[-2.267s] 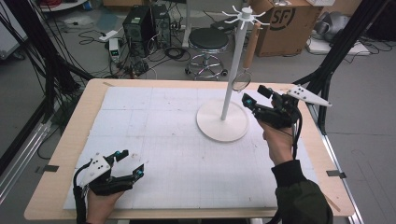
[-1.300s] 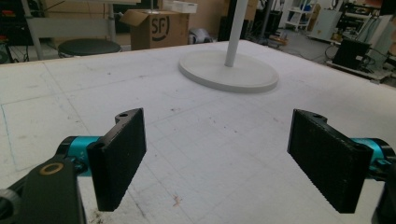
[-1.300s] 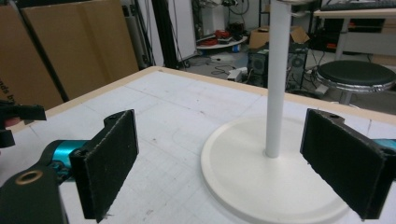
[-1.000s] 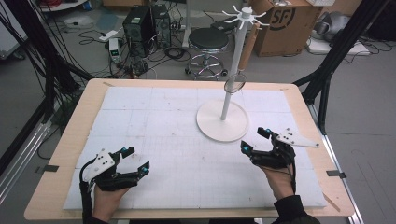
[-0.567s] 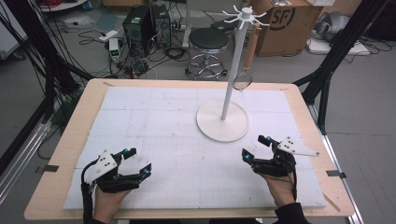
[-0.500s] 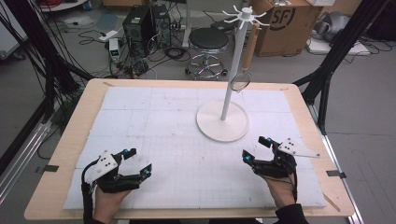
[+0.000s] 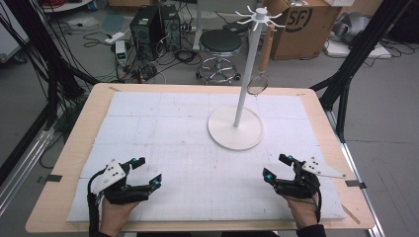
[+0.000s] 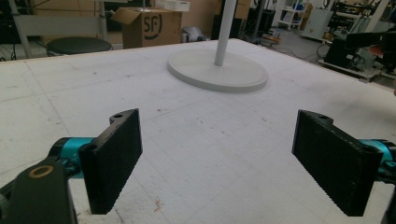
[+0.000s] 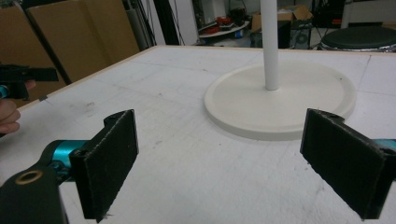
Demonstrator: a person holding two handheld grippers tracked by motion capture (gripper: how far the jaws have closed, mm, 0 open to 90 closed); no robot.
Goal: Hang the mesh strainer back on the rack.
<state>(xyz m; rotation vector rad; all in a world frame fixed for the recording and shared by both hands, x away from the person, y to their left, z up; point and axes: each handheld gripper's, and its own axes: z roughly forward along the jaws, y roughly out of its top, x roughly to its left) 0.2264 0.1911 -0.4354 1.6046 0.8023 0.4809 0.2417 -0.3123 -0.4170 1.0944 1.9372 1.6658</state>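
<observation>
High view | two tools — left tool (image 7: 146, 172), right tool (image 7: 276, 168) — both wide open, empty | one stand (image 7: 236, 128)

Your white stand (image 7: 235, 123) sits upright on the mat's far side; a wooden-handled strainer (image 7: 258, 84) hangs from its top hooks.

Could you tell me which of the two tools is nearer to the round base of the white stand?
The right tool is nearer the round base; the left tool rests further off, toward the table's opposite front corner.
</observation>
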